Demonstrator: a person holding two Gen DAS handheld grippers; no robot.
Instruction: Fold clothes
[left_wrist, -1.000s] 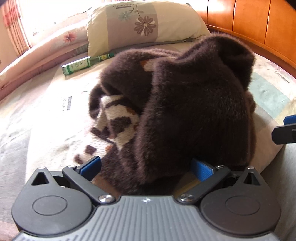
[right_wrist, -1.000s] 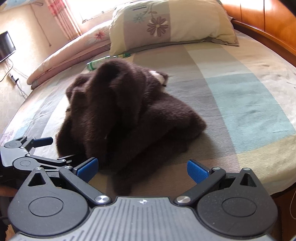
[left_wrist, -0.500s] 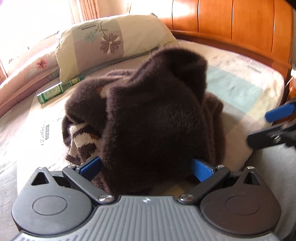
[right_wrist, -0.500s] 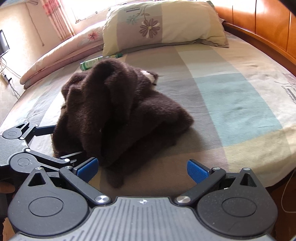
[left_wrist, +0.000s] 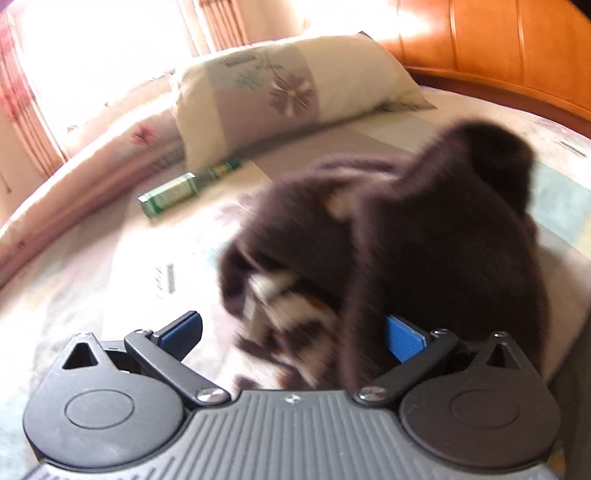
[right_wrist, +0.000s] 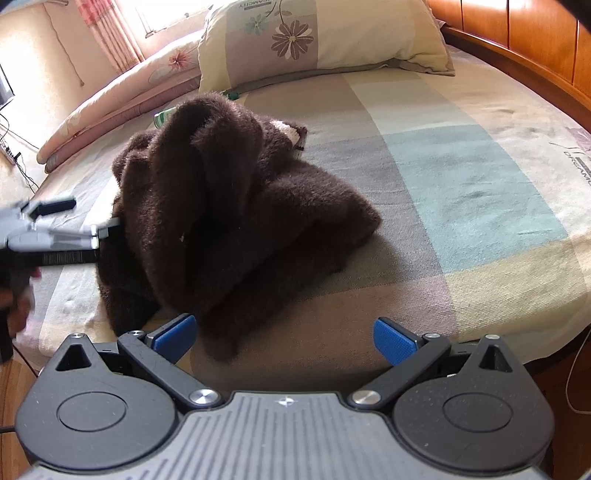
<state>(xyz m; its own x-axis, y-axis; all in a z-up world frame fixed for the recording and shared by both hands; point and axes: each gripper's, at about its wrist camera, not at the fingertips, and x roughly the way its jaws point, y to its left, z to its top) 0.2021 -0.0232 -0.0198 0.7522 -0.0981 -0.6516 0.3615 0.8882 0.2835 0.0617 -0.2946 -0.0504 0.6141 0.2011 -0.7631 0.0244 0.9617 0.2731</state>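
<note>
Left claw (left_wrist: 291, 338) astride brown garment (left_wrist: 424, 251)

Bare bedsheet (right_wrist: 461, 192) right of fuzzy heap (right_wrist: 229, 206)

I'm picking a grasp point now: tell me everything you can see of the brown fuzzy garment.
The brown fuzzy garment is dark, plush fleece, heaped unfolded on the bed sheet near its front edge. A cream-and-brown patterned patch shows on the left gripper's side. The left gripper is open around that edge; the right gripper is open, just short of it.
</note>
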